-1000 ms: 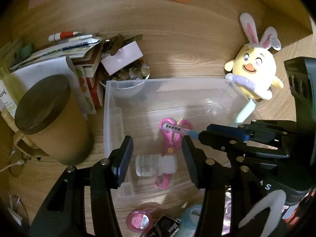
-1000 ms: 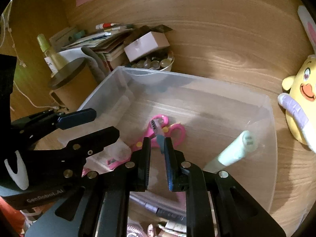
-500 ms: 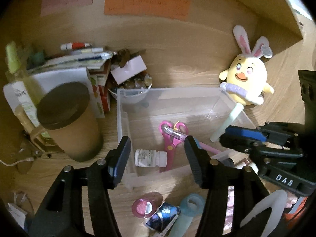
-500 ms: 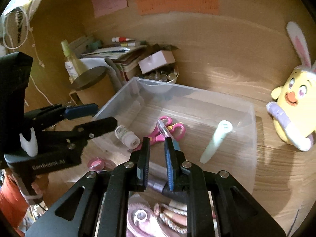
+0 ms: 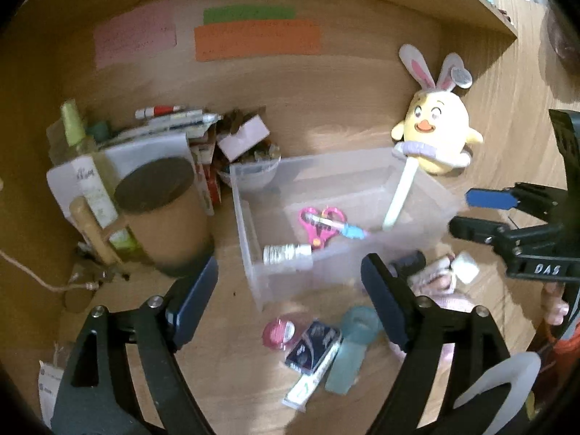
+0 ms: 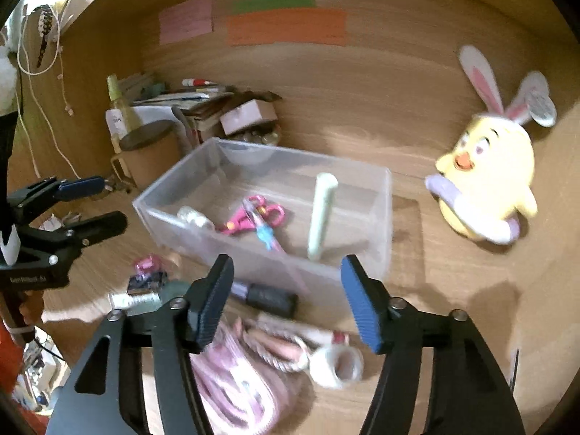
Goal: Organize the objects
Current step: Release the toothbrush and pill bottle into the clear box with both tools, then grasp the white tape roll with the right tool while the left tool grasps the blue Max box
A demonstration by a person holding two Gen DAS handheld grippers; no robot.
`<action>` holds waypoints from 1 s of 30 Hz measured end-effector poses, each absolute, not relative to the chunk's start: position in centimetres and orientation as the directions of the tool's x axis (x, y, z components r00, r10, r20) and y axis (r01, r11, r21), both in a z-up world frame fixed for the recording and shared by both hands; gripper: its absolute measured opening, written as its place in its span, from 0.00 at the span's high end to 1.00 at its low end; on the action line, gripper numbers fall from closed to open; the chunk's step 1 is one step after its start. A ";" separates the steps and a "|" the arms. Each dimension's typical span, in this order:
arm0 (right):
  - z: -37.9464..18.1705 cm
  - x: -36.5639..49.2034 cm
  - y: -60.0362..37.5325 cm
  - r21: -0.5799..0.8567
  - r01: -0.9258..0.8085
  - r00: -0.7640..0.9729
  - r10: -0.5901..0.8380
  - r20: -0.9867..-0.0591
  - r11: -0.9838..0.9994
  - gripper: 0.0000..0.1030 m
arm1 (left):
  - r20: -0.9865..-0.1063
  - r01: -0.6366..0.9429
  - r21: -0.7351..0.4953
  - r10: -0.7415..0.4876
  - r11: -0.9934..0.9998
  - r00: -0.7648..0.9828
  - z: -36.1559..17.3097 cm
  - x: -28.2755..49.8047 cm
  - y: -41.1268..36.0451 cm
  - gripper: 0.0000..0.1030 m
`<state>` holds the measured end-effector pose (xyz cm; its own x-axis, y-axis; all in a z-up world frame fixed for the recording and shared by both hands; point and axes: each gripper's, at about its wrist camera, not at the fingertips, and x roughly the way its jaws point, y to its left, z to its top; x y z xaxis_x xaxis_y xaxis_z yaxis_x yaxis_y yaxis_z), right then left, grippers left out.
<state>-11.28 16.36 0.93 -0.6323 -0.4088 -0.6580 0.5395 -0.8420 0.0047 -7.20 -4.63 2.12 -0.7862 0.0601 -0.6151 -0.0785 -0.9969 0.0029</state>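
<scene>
A clear plastic bin on the wooden desk holds pink scissors, a blue-capped pen, a small white bottle and a pale green tube. My left gripper hangs above the desk in front of the bin, its jaws opening with nothing between them. My right gripper is also in front of the bin, jaws opening and empty, above a black-capped marker, pink cloth and a tape roll.
A pink round case, dark packet and teal tube lie in front of the bin. A brown lidded cup, stacked books and a bowl crowd the left; a yellow bunny plush stands right.
Both grippers have pulled back and up from inside the bin. The right gripper let go of the blue-capped pen, which now lies in the bin, and both sets of jaws have widened.
</scene>
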 end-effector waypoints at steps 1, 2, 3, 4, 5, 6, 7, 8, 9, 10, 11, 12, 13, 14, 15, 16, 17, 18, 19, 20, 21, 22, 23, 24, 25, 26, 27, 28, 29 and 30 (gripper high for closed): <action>0.7 -11.0 16.8 -0.001 0.531 -0.637 -0.398 -0.660 -0.848 0.41 | -0.627 -0.075 -0.001 0.059 -0.997 -0.777 1.7 -7.0 -4.9 0.21; 0.5 -10.7 17.2 -0.010 0.523 -0.642 -0.386 -0.662 -0.853 0.40 | -0.637 -0.073 -0.004 0.058 -0.997 -0.769 1.3 -6.9 -5.1 0.21; 0.2 -10.4 17.7 -0.020 0.514 -0.648 -0.373 -0.664 -0.858 0.38 | -0.646 -0.071 -0.008 0.059 -0.997 -0.761 0.9 -6.8 -5.2 0.21; -0.2 -10.0 18.1 -0.028 0.505 -0.652 -0.360 -0.667 -0.863 0.37 | -0.660 -0.070 -0.017 0.064 -0.997 -0.749 0.4 -6.6 -5.5 0.21; -0.5 -9.9 18.4 -0.031 0.500 -0.653 -0.353 -0.670 -0.866 0.36 | -0.670 -0.070 -0.023 0.068 -0.997 -0.739 0.0 -6.5 -5.7 0.21; -0.9 -9.7 18.9 -0.031 0.495 -0.650 -0.347 -0.676 -0.868 0.36 | -0.682 -0.071 -0.028 0.071 -0.997 -0.728 -0.5 -6.4 -5.8 0.21; -1.3 -9.5 19.2 -0.030 0.488 -0.647 -0.339 -0.683 -0.872 0.36 | -0.698 -0.074 -0.033 0.075 -0.997 -0.712 -1.2 -6.4 -5.9 0.21; -1.8 -9.5 19.6 -0.028 0.480 -0.643 -0.329 -0.692 -0.877 0.36 | -0.709 -0.074 -0.033 0.076 -0.997 -0.701 -1.7 -6.4 -5.9 0.21; -2.2 -9.4 19.9 -0.024 0.474 -0.638 -0.324 -0.698 -0.880 0.36 | -0.725 -0.075 -0.031 0.075 -0.997 -0.685 -2.3 -6.5 -5.9 0.21; -2.6 -9.5 20.2 -0.017 0.468 -0.632 -0.321 -0.706 -0.884 0.36 | -0.735 -0.077 -0.032 0.075 -0.997 -0.674 -2.8 -6.6 -5.9 0.21; -3.0 -9.5 20.5 -0.009 0.463 -0.626 -0.319 -0.712 -0.886 0.36 | -0.755 -0.082 -0.033 0.079 -0.996 -0.651 -3.5 -6.8 -5.9 0.21; -3.5 -9.7 20.8 0.002 0.456 -0.618 -0.318 -0.719 -0.890 0.36 | -0.770 -0.089 -0.038 0.085 -0.995 -0.633 -4.1 -6.9 -5.9 0.21; -3.9 -9.8 21.0 0.011 0.449 -0.610 -0.316 -0.726 -0.893 0.36 | -0.778 -0.090 -0.044 0.091 -0.995 -0.622 -4.5 -7.1 -5.9 0.21; -4.3 -9.9 21.2 0.017 0.441 -0.604 -0.311 -0.734 -0.897 0.36 | -0.788 -0.091 -0.055 0.099 -0.994 -0.607 -4.9 -7.2 -6.0 0.21; -4.8 -10.1 21.5 0.027 0.433 -0.596 -0.309 -0.741 -0.901 0.36 | -0.794 -0.093 -0.065 0.108 -0.994 -0.598 -5.2 -7.3 -6.0 0.21; -5.1 -10.3 21.6 0.035 0.427 -0.589 -0.308 -0.747 -0.904 0.36 | -0.798 -0.095 -0.078 0.119 -0.992 -0.591 -5.5 -7.4 -6.0 0.22; -5.4 -10.5 21.8 0.044 0.423 -0.582 -0.309 -0.752 -0.905 0.36 | -0.800 -0.099 -0.090 0.132 -0.991 -0.585 -5.7 -7.5 -6.0 0.24; -5.7 -10.8 21.9 0.056 0.422 -0.571 -0.314 -0.758 -0.905 0.36 | -0.802 -0.103 -0.098 0.140 -0.990 -0.580 -5.9 -7.5 -6.0 0.29; -6.0 -11.0 21.9 0.066 0.422 -0.563 -0.318 -0.763 -0.904 0.36 | -0.804 -0.108 -0.111 0.153 -0.988 -0.575 -6.0 -7.6 -5.8 0.33; -6.1 -11.1 21.9 0.076 0.420 -0.558 -0.323 -0.764 -0.904 0.36 | -0.805 -0.110 -0.122 0.163 -0.986 -0.571 -6.1 -7.7 -5.8 0.34; -6.2 -11.2 21.9 0.083 0.420 -0.556 -0.328 -0.764 -0.904 0.36 | -0.805 -0.113 -0.138 0.177 -0.984 -0.566 -6.2 -7.7 -5.8 0.37; -6.3 -11.3 21.9 0.089 0.420 -0.554 -0.332 -0.764 -0.903 0.39 | -0.805 -0.116 -0.160 0.197 -0.980 -0.560 -6.3 -7.9 -5.8 0.39; -6.3 -11.4 21.9 0.089 0.421 -0.555 -0.333 -0.762 -0.903 0.41 | -0.803 -0.117 -0.167 0.204 -0.979 -0.561 -6.3 -8.0 -5.8 0.40; -6.4 -11.4 21.7 0.083 0.427 -0.555 -0.333 -0.762 -0.901 0.46 | -0.801 -0.118 -0.169 0.206 -0.979 -0.562 -6.3 -8.0 -5.8 0.42; -6.5 -11.4 21.5 0.078 0.433 -0.552 -0.332 -0.765 -0.898 0.51 | -0.800 -0.122 -0.172 0.212 -0.977 -0.562 -6.3 -8.1 -5.6 0.46; -6.5 -11.5 21.3 0.077 0.437 -0.549 -0.333 -0.767 -0.896 0.53 | -0.798 -0.128 -0.180 0.221 -0.975 -0.561 -6.3 -8.1 -5.5 0.49; -6.6 -11.5 21.2 0.076 0.442 -0.545 -0.334 -0.769 -0.894 0.58 | -0.797 -0.135 -0.186 0.230 -0.973 -0.559 -6.3 -8.1 -5.4 0.54; -6.6 -11.4 21.1 0.075 0.449 -0.543 -0.338 -0.769 -0.890 0.59 | -0.796 -0.140 -0.190 0.236 -0.972 -0.558 -6.2 -8.1 -5.3 0.58; -6.5 -11.4 21.0 0.069 0.450 -0.547 -0.336 -0.767 -0.890 0.59 | -0.795 -0.142 -0.192 0.238 -0.971 -0.557 -6.2 -8.1 -5.2 0.58; -6.5 -11.3 21.0 0.063 0.450 -0.552 -0.333 -0.765 -0.891 0.62 | -0.794 -0.142 -0.194 0.240 -0.971 -0.558 -6.2 -8.1 -5.2 0.60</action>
